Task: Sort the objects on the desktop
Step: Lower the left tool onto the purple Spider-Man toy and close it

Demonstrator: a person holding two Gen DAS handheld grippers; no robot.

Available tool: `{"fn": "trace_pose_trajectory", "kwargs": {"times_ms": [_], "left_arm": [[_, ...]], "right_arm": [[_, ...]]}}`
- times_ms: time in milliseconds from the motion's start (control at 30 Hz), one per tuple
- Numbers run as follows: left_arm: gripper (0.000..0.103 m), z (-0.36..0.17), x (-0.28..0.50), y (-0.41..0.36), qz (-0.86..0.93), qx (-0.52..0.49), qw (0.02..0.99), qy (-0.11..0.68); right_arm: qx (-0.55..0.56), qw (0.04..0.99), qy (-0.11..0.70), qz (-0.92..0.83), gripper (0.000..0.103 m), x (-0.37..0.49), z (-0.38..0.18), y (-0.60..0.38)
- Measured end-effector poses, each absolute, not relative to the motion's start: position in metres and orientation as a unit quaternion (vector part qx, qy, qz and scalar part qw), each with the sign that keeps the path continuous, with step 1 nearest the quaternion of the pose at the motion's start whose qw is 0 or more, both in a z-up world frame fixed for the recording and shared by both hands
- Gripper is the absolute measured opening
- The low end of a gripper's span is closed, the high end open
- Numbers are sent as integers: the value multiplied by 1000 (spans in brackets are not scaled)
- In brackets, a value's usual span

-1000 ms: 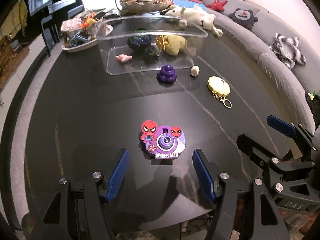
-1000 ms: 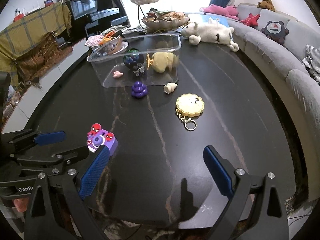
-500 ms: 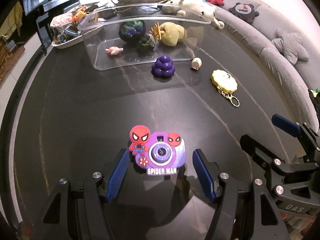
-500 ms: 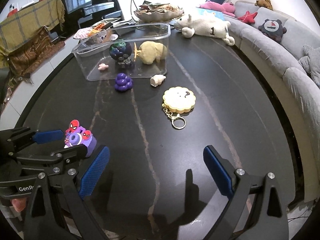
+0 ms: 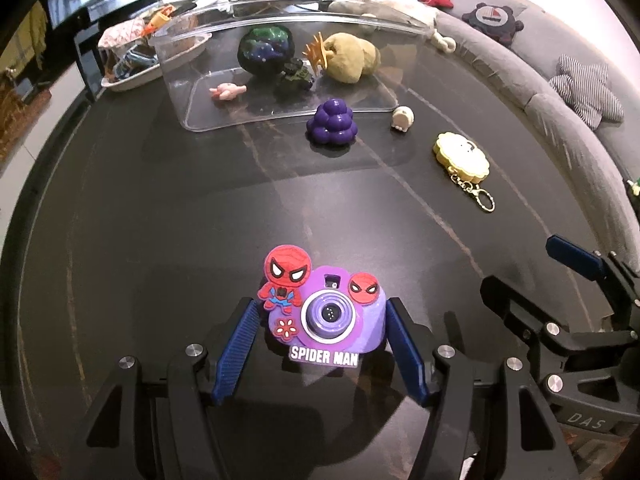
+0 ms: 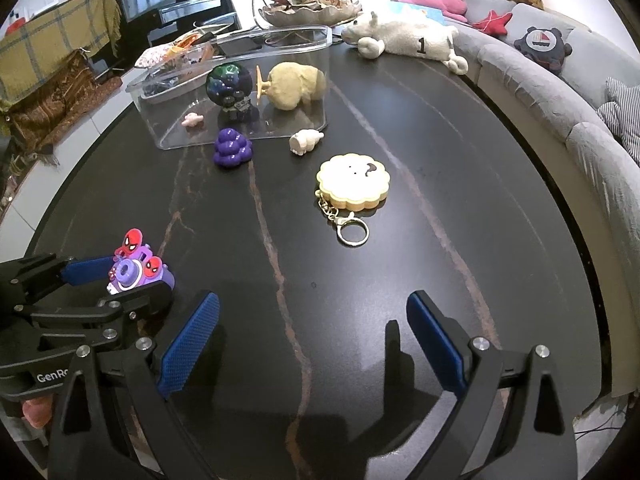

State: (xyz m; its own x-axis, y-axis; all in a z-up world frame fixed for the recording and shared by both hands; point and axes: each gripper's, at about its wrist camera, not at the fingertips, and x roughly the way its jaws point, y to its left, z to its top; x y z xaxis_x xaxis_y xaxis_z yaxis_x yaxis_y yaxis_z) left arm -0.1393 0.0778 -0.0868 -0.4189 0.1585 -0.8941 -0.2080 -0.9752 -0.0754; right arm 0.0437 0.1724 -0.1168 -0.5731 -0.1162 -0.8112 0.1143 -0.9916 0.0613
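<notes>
A purple Spider-Man toy camera (image 5: 326, 314) stands on the dark table between the blue pads of my left gripper (image 5: 320, 344), which is open around it; the right pad looks close to its side. It also shows in the right wrist view (image 6: 138, 270). My right gripper (image 6: 312, 340) is open and empty over the table's near edge. A purple grape toy (image 5: 332, 122), a small cream figure (image 5: 402, 118) and a yellow cookie keychain (image 6: 354, 182) lie on the table. A clear plastic bin (image 5: 188, 92) holds several toys.
A white plush animal (image 6: 408, 38) lies at the table's far side by a grey sofa (image 6: 560, 80). A cluttered dish (image 5: 128, 72) sits left of the bin, and a tiered tray (image 6: 308, 6) stands behind it.
My left gripper has moved forward until the toy camera sits between its pads. The right gripper has moved forward too, nearer the cookie keychain.
</notes>
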Motion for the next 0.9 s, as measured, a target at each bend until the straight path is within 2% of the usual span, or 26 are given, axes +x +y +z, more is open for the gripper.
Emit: {"fn": "trace_pose_trajectory", "kwargs": {"times_ms": [67, 167, 900], "left_arm": [[54, -87, -138, 79, 843, -526, 107, 32], [52, -83, -136, 80, 846, -521, 106, 41], [52, -54, -139, 80, 856, -505, 109, 35]], "right_arm": [[459, 66, 0, -886, 94, 44, -118, 171], [460, 67, -1, -885, 94, 44, -118, 171], [430, 69, -11, -900, 94, 44, -93, 173]]}}
